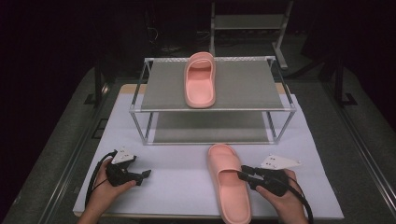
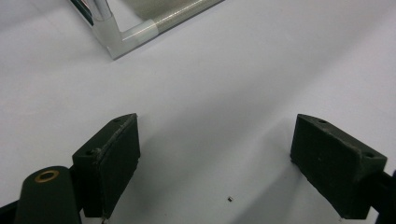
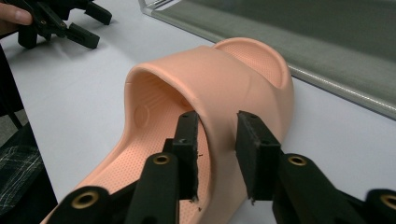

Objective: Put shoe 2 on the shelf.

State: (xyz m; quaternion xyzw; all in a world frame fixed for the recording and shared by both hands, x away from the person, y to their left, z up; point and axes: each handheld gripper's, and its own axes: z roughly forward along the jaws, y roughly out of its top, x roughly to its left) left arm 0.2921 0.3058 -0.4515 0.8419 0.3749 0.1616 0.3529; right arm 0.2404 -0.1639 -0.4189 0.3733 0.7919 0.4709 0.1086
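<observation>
White table point(image 1: 187, 186): rack point(image 1: 212, 109), pink slipper point(image 1: 229, 186); second slipper point(image 1: 201, 80) atop rack.

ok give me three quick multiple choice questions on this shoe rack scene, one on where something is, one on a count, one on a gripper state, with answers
1. Where is the far slipper?
A. on the rack's top shelf
B. on the rack's lower shelf
C. on the floor

2. How many pink slippers are there?
A. one
B. two
C. three

3. How does the right gripper stand at the near slipper?
A. resting apart from it
B. fingers astride the edge of its strap
C. lifting it onto the rack

Answers: 1 A, it lies on the upper grey shelf. 2 B, one on the rack, one on the white table. 3 B, one finger is inside the strap, one outside, and the sole is on the table.
</observation>
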